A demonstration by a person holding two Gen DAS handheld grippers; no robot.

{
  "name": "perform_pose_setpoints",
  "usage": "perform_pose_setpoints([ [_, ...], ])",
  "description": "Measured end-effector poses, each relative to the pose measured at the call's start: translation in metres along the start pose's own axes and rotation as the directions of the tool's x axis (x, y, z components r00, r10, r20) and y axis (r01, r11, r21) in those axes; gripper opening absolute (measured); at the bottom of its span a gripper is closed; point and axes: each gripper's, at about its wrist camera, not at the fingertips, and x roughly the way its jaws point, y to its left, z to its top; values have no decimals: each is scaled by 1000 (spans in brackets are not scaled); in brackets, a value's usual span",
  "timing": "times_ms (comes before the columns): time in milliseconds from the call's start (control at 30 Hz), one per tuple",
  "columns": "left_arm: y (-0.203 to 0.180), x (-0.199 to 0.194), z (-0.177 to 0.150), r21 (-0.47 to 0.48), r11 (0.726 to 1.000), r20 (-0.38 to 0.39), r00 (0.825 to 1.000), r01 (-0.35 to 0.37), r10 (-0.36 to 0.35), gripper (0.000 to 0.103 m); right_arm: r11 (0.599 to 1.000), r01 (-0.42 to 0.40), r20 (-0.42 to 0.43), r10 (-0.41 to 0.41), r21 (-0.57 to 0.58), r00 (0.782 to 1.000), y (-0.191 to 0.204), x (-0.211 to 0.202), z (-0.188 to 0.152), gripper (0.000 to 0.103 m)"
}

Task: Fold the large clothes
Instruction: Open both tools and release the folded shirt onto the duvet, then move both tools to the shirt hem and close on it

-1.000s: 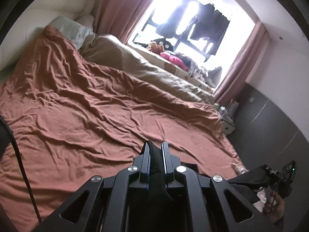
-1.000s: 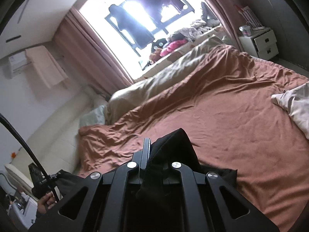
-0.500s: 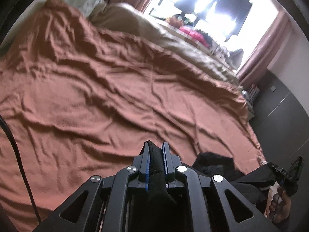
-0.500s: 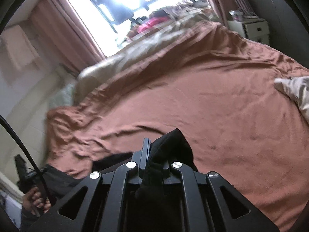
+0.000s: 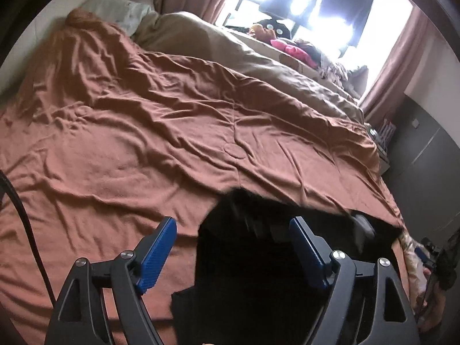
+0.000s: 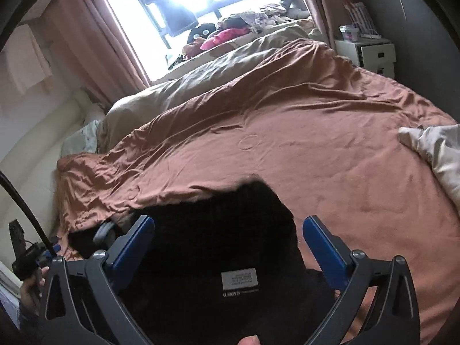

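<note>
A black garment (image 5: 258, 258) lies on the near edge of the rust-brown bedspread (image 5: 143, 149). It also shows in the right wrist view (image 6: 218, 247), with a white label (image 6: 239, 278) facing up. My left gripper (image 5: 233, 247) is open, its blue-padded fingers (image 5: 156, 251) spread on either side of the cloth, holding nothing. My right gripper (image 6: 230, 247) is open too, fingers (image 6: 325, 253) wide apart over the garment. The garment's near part is hidden behind the gripper bodies.
A beige duvet (image 5: 258, 60) lies along the far side of the bed under the window (image 5: 302, 5). A pale pillow or cloth (image 6: 431, 152) sits at the bed's right edge. A white nightstand (image 6: 371, 54) stands by the dark wall. Curtains flank the window.
Both grippers were shut on the black garment and held it up; now both are open and the garment has dropped onto the bedspread in front of them.
</note>
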Motion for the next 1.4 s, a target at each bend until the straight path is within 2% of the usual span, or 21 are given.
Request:
perform_pose_setpoints([
  [133,-10,9,-17,90,996,-102,994,-22,32,82,997,23,-36,-26,-79,999,12,-7,-5,103],
  [233,-14,27,-37,151,988,-211,976,-26,58,80,989,33,-114,-50,-144,992,9,-5,-14,103],
  [267,-14,29,-44,160,987,-224,973,-26,62,77,986,38,-142,-62,-163,988,9,-2,-15,103],
  [400,-15,45,-65,208,978,-288,954,-27,88,75,971,40,-238,-97,-234,966,13,17,-21,103],
  [500,-21,63,-79,284,957,-331,930,-64,161,65,950,43,-300,-140,-309,943,26,35,-27,96],
  [633,-23,80,-85,335,937,-331,920,-93,210,65,936,-7,-317,-112,-353,942,56,52,-24,94],
  [700,-22,84,-84,329,938,-329,918,-106,219,65,911,-45,-351,-113,-411,929,80,67,-30,94],
  [767,-19,89,-81,323,937,-318,918,-129,236,65,868,-58,-384,-157,-493,910,104,86,-42,93],
  [833,-16,94,-79,317,937,-311,917,-149,251,62,825,-47,-401,-224,-564,888,122,112,-53,83],
  [867,-15,97,-78,314,937,-312,916,-152,253,62,816,-37,-405,-247,-576,880,124,123,-54,79],
  [933,-14,101,-75,309,938,-311,915,-158,257,62,819,-21,-416,-270,-574,868,127,145,-54,79],
  [1167,-2,110,-62,263,949,-293,923,-173,249,62,824,71,-364,-324,-562,874,132,195,-26,77],
  [1367,5,106,-53,219,958,-272,931,-186,243,57,840,146,-323,-354,-523,878,145,221,-23,77],
  [1400,6,102,-51,212,959,-268,933,-187,241,57,847,156,-323,-355,-508,877,145,225,-22,73],
])
